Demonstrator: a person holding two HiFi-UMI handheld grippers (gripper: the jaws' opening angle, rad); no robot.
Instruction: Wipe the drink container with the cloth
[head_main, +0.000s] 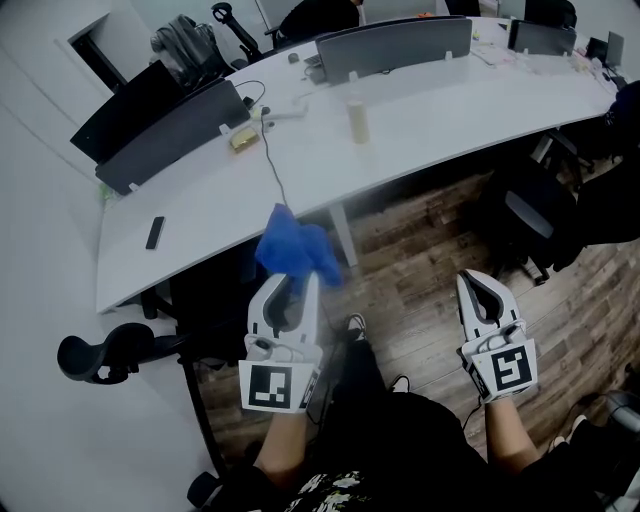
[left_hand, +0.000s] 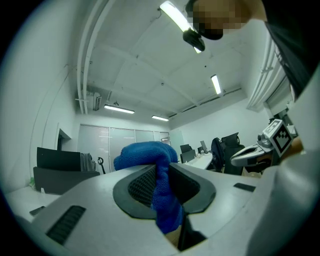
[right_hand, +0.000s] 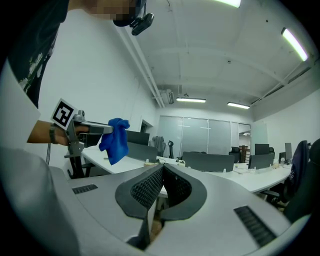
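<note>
Container (head_main: 357, 122) on desk (head_main: 440, 125) — cloth (head_main: 296, 250) nearer (left gripper (head_main: 293, 284))

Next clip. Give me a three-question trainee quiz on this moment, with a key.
1. True or false: the right gripper holds the crumpled blue cloth.
2. Where does the pale upright drink bottle stand? A) on the curved white desk B) on the wooden floor C) on a black chair
3. Fill in: the left gripper is shut on the ____.
Key: 1 false; 2 A; 3 blue cloth.
</note>
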